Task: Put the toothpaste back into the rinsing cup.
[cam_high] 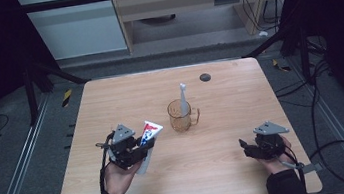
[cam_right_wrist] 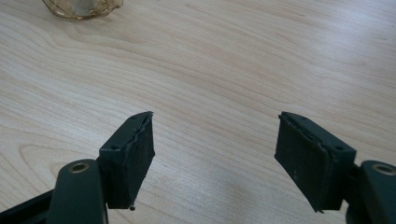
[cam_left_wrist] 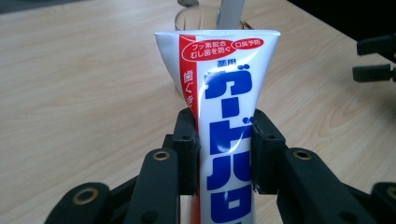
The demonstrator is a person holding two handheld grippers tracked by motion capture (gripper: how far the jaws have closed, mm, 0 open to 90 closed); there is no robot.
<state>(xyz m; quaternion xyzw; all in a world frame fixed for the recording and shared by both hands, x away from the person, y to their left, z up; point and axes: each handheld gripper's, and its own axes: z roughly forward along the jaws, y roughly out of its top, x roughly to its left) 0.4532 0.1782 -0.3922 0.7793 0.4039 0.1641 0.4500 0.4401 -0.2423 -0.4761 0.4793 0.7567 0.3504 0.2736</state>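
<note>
My left gripper (cam_high: 139,149) is shut on a white toothpaste tube (cam_high: 149,136) with blue and red print, held off the wooden table (cam_high: 230,94) with its flat crimped end tilted up toward the cup. In the left gripper view both pads press the tube (cam_left_wrist: 224,116) at its middle, between the tips of the left gripper (cam_left_wrist: 224,149). An amber clear cup (cam_high: 180,115) with a handle stands at the table's centre and holds an upright white toothbrush (cam_high: 183,99). My right gripper (cam_high: 244,149) rests low at the front right, its jaws open and bare (cam_right_wrist: 215,154).
A small dark round disc (cam_high: 204,77) lies near the table's far edge. The cup's base (cam_right_wrist: 81,7) is at the top left of the right gripper view. Black frame bars and cables run around the table on the floor.
</note>
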